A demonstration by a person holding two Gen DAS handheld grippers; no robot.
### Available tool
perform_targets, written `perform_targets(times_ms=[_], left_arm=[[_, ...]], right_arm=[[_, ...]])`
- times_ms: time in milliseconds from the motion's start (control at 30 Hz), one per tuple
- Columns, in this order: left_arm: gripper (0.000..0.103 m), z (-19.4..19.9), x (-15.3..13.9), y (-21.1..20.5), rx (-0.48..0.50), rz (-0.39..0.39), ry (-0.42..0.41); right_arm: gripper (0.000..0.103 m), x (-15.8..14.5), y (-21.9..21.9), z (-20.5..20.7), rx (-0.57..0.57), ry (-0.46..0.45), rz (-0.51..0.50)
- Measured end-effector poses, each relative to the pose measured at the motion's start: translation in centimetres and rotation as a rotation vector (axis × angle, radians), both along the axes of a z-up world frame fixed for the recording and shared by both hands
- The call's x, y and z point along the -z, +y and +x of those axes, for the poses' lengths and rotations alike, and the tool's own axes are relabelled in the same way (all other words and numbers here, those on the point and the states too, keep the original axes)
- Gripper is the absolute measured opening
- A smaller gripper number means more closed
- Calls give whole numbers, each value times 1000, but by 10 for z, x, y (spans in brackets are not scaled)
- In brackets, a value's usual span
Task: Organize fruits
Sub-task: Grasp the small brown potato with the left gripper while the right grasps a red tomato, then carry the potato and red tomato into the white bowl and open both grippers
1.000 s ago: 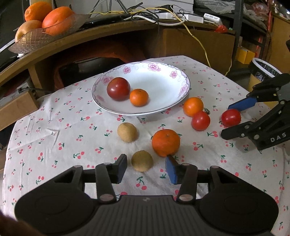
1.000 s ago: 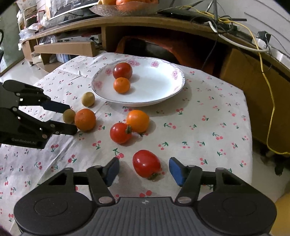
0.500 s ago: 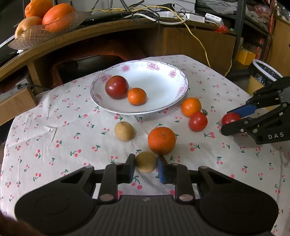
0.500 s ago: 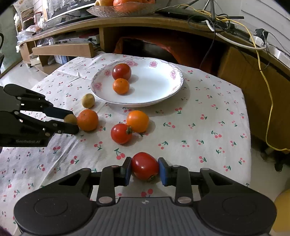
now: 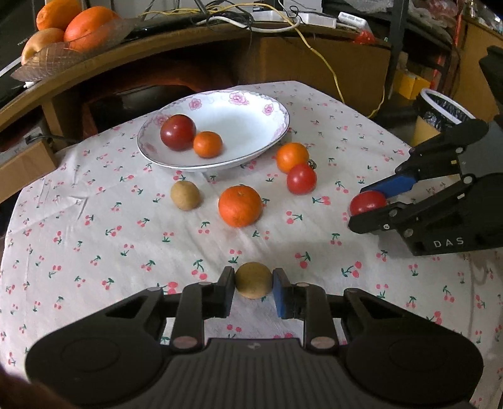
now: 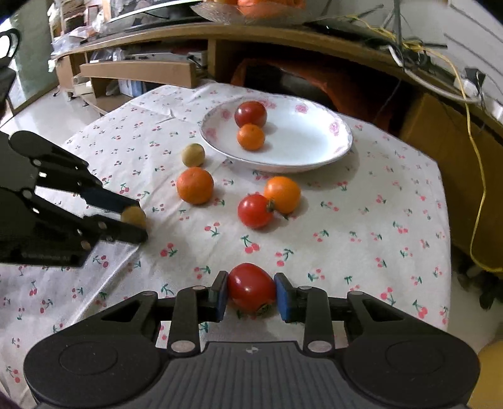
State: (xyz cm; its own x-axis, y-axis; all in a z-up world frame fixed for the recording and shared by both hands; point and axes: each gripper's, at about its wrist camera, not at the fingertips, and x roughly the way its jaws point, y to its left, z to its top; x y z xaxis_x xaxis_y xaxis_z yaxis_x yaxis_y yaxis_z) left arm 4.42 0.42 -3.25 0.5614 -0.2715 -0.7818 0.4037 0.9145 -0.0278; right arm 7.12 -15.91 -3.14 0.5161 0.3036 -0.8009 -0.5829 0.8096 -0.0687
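My left gripper [image 5: 254, 284] clamps brown fruit [image 5: 253, 280]; right gripper [image 6: 250, 292] clamps tomato [image 6: 251, 288]. Plate [image 5: 251, 154], upper centre, holds two; four wait on cloth.

A cluttered room beyond the fingers

Ahead of the fingers, a curved brown wooden desk [image 5: 132, 47] carries tangled yellow and white cables [image 5: 251, 19]; to their right stands a white-rimmed waste bin with black liner [image 5: 440, 110], over pale tiled floor [image 6: 41, 110].
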Motion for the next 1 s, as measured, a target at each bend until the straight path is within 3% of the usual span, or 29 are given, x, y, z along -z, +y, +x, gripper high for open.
perform_targets(times_ms=[167,333,433,533,700,1000], left_arm=[[34,-1,2,0,11,4,-19],[44,-4,3,3,11,9,-33],[46,-4,3,4,1,7,-36],[45,-8,3,4,-13,9,-39],[32,-6,1,3,-26,-11,-14],[32,2,-9,7,-68,-46,-17]], right_arm=[[40,0,-2,1,6,-1,4],[45,1,-3,1,3,2,1],[43,0,-3,1,7,5,-2],[30,-1,-3,1,5,23,7],[30,-2,-4,1,25,35,12],[29,-11,-7,10,68,29,48]])
